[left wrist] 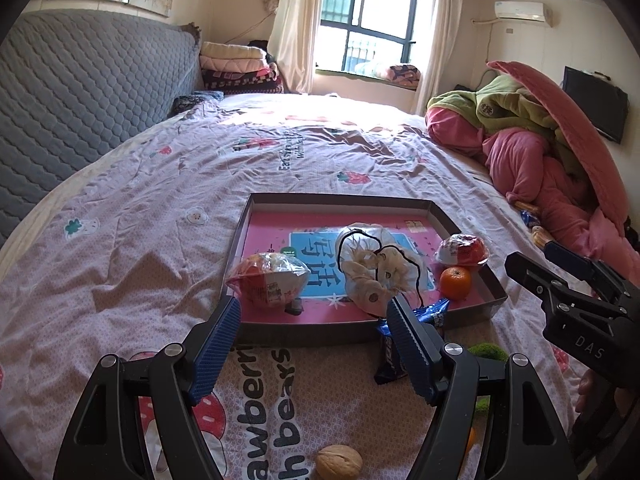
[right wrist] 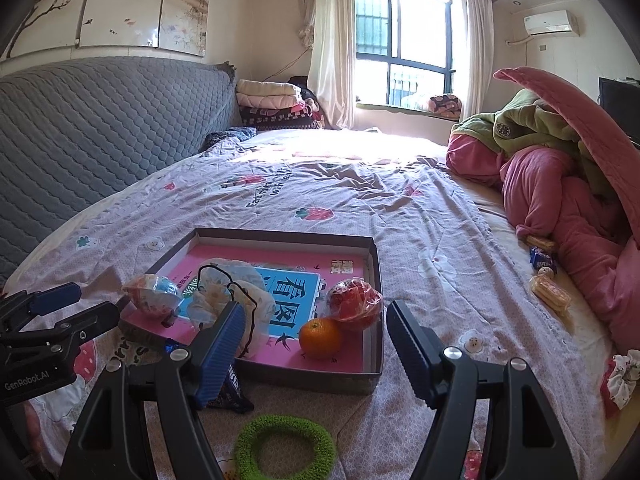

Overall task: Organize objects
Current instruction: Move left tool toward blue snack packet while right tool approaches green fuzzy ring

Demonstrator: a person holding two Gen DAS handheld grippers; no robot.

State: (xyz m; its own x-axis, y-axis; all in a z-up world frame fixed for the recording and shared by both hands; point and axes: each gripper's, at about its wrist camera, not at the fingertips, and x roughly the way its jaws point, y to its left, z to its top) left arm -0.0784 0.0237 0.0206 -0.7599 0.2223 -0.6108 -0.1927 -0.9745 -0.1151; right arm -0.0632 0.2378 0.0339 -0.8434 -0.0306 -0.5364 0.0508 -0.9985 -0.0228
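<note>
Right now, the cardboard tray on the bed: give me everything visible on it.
The cardboard tray is a shallow, open rectangular box lid with low grey-brown walls and a pink printed floor bearing a blue panel with large characters. It lies flat on the bed cover. Inside sit two wrapped bowl-shaped snacks, an orange near a front corner and a clear bag with a black cord. A blue wrapper overlaps its front wall. Neither pair of tongs touches it.

Matt cardboard tray [right wrist: 374, 264] on wrinkled cotton bedsheet [right wrist: 420, 216], crinkly glossy plastic wrappers inside, fuzzy green ring [right wrist: 284, 446] just before it, ribbed rubber gripper pads [right wrist: 224, 352]
</note>
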